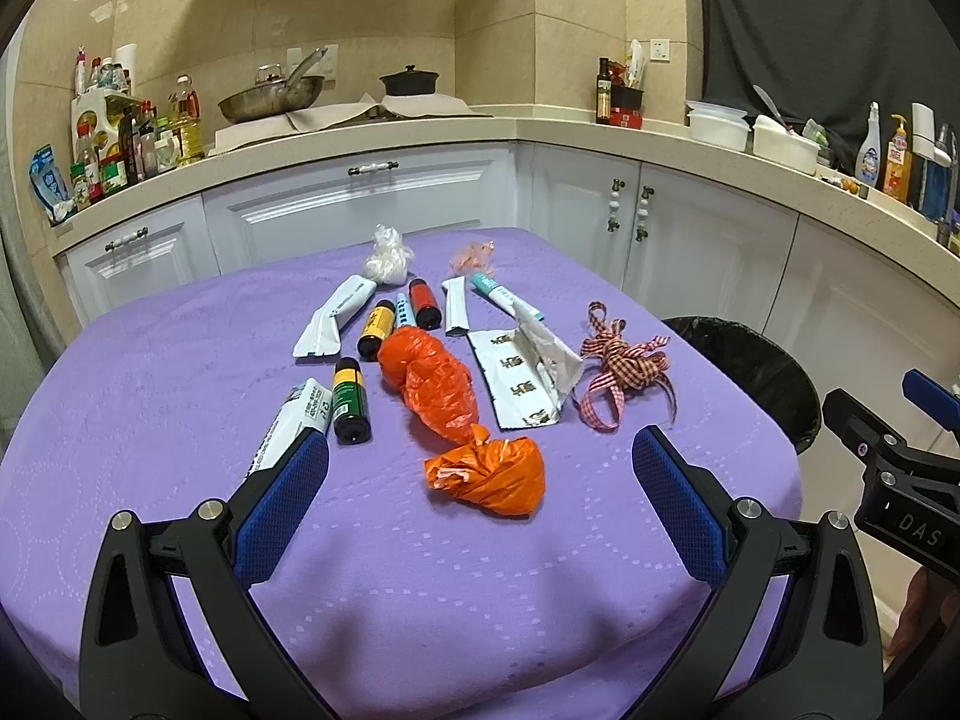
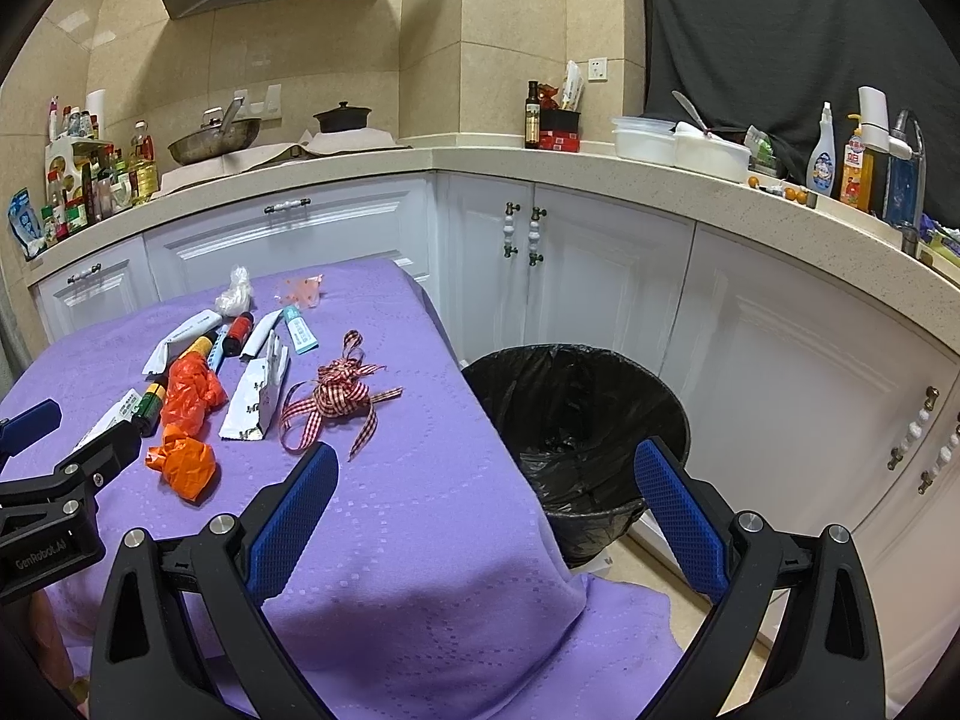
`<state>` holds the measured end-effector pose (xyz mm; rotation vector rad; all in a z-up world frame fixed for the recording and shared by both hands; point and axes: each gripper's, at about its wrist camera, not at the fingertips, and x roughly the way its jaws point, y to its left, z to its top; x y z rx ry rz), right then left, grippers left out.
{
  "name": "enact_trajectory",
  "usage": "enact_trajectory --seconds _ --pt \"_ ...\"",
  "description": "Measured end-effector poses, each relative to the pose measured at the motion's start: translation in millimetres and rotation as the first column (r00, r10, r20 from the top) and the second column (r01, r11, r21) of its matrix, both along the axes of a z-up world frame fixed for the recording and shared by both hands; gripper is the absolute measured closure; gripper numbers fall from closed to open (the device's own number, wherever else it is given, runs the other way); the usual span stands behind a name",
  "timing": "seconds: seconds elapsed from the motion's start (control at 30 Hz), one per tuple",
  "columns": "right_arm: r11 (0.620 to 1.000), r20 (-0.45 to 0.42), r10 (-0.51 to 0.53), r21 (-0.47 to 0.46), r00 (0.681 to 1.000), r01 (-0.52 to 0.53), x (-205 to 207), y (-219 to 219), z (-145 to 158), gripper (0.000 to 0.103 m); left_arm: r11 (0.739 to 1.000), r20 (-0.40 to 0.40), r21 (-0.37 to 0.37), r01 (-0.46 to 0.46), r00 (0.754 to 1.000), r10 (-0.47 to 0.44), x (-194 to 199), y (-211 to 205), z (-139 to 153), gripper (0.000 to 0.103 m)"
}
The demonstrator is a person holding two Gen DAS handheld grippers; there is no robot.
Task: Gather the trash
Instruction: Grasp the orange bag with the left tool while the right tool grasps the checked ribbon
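Left tongs [image 1: 480,474] and right tongs [image 2: 486,486] both spread, empty. Crumpled orange plastic bag [image 1: 489,474] lies nearest on the purple embossed bench [image 1: 180,390]; checked ribbon [image 1: 624,366] and foil wrappers beyond. Black-lined round bin [image 2: 576,420] stands beside the bench.

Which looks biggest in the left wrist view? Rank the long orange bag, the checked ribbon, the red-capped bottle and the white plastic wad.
1. long orange bag
2. checked ribbon, close behind
3. white plastic wad and red-capped bottle: alike, and farther from the camera, so unranked.
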<state>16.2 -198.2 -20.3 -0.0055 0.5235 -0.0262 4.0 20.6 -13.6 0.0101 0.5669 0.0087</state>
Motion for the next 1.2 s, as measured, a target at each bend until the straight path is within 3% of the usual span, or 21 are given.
enact_trajectory --seconds 0.57,0.7,0.87,1.0,1.2 --pt "0.999 -0.072 0.028 -0.015 0.997 -0.029 30.4 14.2 -26.4 0.007 0.999 -0.131 -0.041 -0.011 0.991 0.006 32.3 7.7 -34.8 0.006" --pt "1.0 -0.091 0.028 -0.004 0.995 -0.028 38.8 10.7 -33.6 0.007 1.0 -0.164 -0.028 -0.01 0.986 0.005 44.0 3.5 -44.5 0.024" --pt "0.999 -0.111 0.037 0.006 0.993 -0.037 50.3 9.0 -40.2 0.007 1.0 -0.191 -0.028 -0.011 0.982 0.005 55.7 0.8 -54.5 0.027" --pt "0.999 -0.125 0.052 0.012 0.991 -0.051 60.0 11.0 -43.7 0.007 0.999 -0.193 -0.035 0.022 0.981 -0.028 61.6 -1.9 -57.6 0.044" --pt "0.996 -0.13 0.086 0.022 0.988 -0.084 73.9 18.9 -42.7 0.007 0.997 -0.186 -0.055 0.05 0.981 -0.06 61.8 -0.3 -56.1 0.047"
